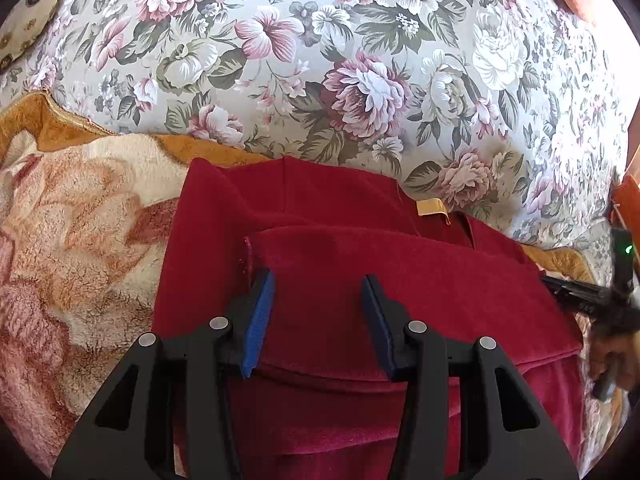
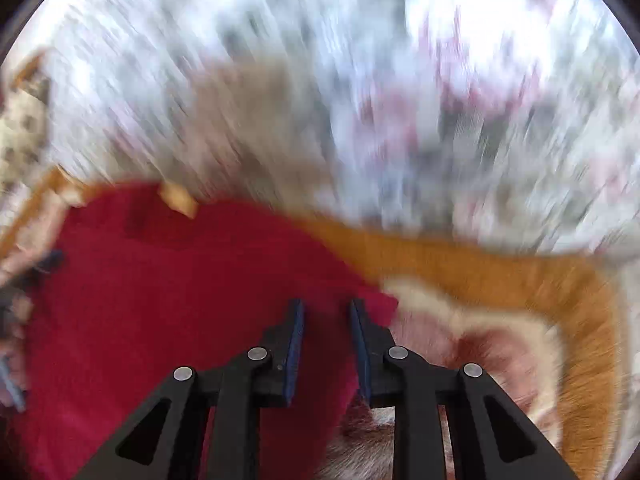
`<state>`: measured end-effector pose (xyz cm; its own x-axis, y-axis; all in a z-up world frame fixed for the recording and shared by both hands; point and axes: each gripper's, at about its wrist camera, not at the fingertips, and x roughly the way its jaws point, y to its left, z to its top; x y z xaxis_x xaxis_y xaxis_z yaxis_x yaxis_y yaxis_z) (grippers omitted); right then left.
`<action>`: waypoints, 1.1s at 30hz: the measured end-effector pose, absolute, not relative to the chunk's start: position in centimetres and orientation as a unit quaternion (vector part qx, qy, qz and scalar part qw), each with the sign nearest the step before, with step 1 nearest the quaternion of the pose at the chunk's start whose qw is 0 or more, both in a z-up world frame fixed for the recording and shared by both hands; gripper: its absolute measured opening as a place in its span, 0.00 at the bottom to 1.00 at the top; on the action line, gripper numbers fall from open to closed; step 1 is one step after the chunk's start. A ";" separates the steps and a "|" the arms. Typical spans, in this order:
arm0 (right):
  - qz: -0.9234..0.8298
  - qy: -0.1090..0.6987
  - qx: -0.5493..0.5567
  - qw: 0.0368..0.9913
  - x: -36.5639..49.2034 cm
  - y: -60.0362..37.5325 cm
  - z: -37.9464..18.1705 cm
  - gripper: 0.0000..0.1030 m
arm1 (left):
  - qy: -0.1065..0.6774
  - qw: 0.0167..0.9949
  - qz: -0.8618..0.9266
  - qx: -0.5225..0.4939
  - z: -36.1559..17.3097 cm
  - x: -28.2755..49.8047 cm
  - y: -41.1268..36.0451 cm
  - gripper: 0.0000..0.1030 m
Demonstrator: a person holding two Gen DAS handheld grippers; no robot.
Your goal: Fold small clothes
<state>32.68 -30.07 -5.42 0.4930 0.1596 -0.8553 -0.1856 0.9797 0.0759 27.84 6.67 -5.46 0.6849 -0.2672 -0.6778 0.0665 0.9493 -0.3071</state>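
The red garment (image 1: 344,280) lies on a fleecy blanket (image 1: 72,240) over the floral bedspread (image 1: 360,60), directly beneath both pairs of jaws. It looks soft, light, limp fleece, best pinched at a hem corner. The left gripper (image 1: 318,280) stands spread above a folded-over flap. The right gripper (image 2: 326,308) is partly spread at the cloth's corner; blur hides whether it pinches anything.

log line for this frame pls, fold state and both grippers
red garment partly folded on fleece blanket | left gripper open above fold | right gripper open at garment's right edge, view blurred
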 end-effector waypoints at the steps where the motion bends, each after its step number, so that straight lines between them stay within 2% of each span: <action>1: 0.105 0.471 -0.021 0.876 32.5 -30.1 -5.7 0.22 | 0.385 0.909 -0.093 -0.132 -5.5 27.9 6.7 0.43; 7: 0.066 0.507 -0.043 0.858 34.0 -28.4 -4.5 0.22 | 0.382 0.908 -0.097 -0.143 -5.6 27.9 6.9 0.43; 12: 0.131 0.466 0.010 0.875 33.6 -23.1 -0.9 0.22 | 0.379 0.908 -0.100 -0.146 -5.6 27.9 7.0 0.43; 15: 0.130 0.487 -0.008 0.864 34.5 -18.9 -2.3 0.22 | 0.378 0.908 -0.100 -0.149 -5.6 27.8 7.1 0.43; 17: 0.107 0.522 -0.030 0.845 35.2 -17.2 -5.3 0.23 | 0.377 0.908 -0.099 -0.150 -5.6 27.8 7.1 0.43; 21: 0.094 0.478 -0.009 0.873 34.5 -17.1 -5.7 0.24 | 0.377 0.908 -0.100 -0.150 -5.6 27.9 7.1 0.43; 27: 0.117 0.444 0.034 0.888 30.9 -17.2 -2.2 0.25 | 0.376 0.909 -0.100 -0.152 -5.6 27.8 7.1 0.43; 30: 0.116 0.463 0.015 0.879 28.9 -16.7 -3.7 0.30 | 0.376 0.909 -0.099 -0.151 -5.6 27.8 7.1 0.43; 33: 0.113 0.427 -0.016 0.897 28.2 -15.6 -5.0 0.31 | 0.376 0.909 -0.100 -0.151 -5.5 27.9 7.0 0.43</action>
<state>28.18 -15.65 -5.00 0.6100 0.1886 -0.7696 -0.2162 0.9740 0.0674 27.90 7.03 -5.54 0.6968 -0.2948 -0.6539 0.0670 0.9344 -0.3499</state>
